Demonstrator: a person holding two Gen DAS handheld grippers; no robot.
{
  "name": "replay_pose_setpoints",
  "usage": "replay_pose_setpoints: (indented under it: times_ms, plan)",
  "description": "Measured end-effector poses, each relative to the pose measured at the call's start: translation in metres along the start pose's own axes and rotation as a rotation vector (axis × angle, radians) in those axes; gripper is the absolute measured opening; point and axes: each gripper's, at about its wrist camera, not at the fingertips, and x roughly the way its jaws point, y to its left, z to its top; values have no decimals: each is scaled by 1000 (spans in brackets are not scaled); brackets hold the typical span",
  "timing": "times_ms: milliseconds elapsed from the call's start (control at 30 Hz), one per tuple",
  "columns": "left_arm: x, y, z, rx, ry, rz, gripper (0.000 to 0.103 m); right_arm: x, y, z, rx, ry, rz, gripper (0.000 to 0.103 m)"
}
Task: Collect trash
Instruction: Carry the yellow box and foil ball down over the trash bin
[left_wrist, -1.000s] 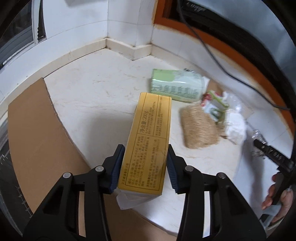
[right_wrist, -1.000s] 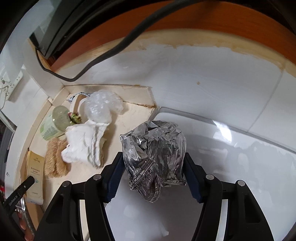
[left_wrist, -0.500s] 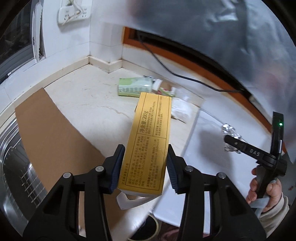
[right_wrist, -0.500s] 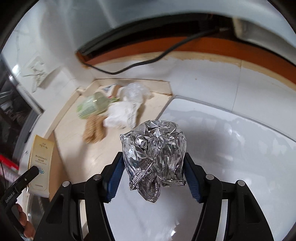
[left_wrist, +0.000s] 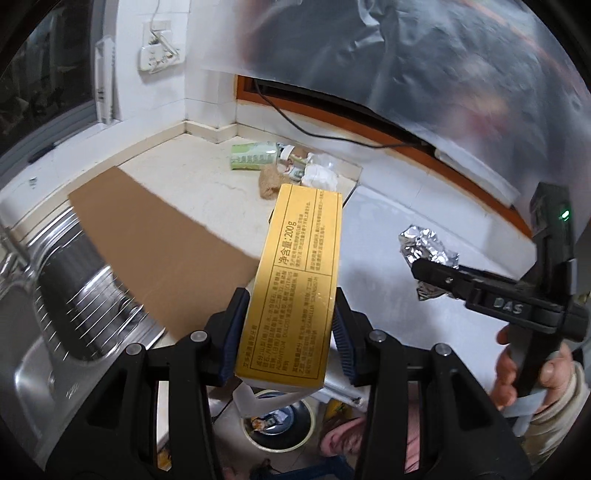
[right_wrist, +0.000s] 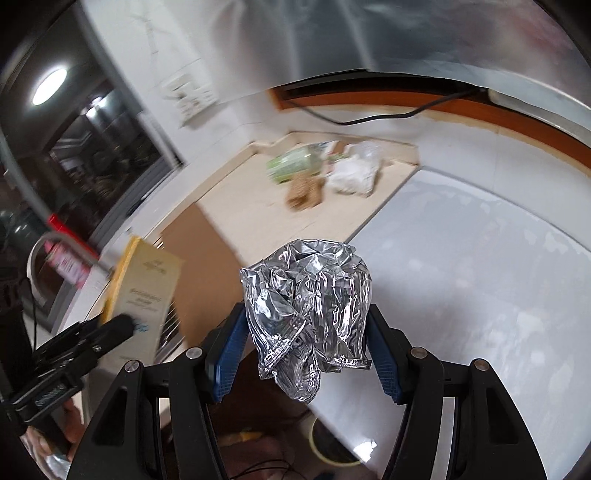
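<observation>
My left gripper (left_wrist: 286, 332) is shut on a long yellow carton (left_wrist: 295, 280) with black print, held up over the counter's front edge. My right gripper (right_wrist: 308, 343) is shut on a crumpled ball of silver foil (right_wrist: 306, 302). In the left wrist view the foil (left_wrist: 428, 247) and right gripper (left_wrist: 436, 269) show at the right, with a hand (left_wrist: 535, 373) on the handle. In the right wrist view the yellow carton (right_wrist: 147, 280) and left gripper (right_wrist: 110, 328) show at the lower left. A bin (left_wrist: 280, 424) with a pale rim lies below on the floor.
Back in the counter corner lie a green packet (left_wrist: 253, 157), a straw-coloured pad (left_wrist: 269, 181), white crumpled paper (left_wrist: 321, 177) and clear plastic. A brown cardboard sheet (left_wrist: 162, 251) covers the counter beside a steel sink (left_wrist: 66, 295). A black cable (left_wrist: 332, 136) runs along the wall.
Both grippers have drawn back and up from the counter corner, each keeping its load. The trash pile has shrunk into the distance; the sink, the counter edge and the floor bin have come into view.
</observation>
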Motion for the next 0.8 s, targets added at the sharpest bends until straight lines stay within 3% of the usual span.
replay_pose_setpoints:
  times_ms: [167,367,567,800]
  plan:
    - [-23,-10,-54,34,-16,54,41,-30,28,-50,-80,-15,42,63]
    - [-35,-16,-113,-1,-3,20,41,-42,45,-119,-158,9,53,63]
    - [-30,-25,-168,-10,22,-3,41,-33,47,-171,-236,26,17,63]
    - [0,-30,-223,6,92,22,41,-8,48,-230,-312,61,-6,63]
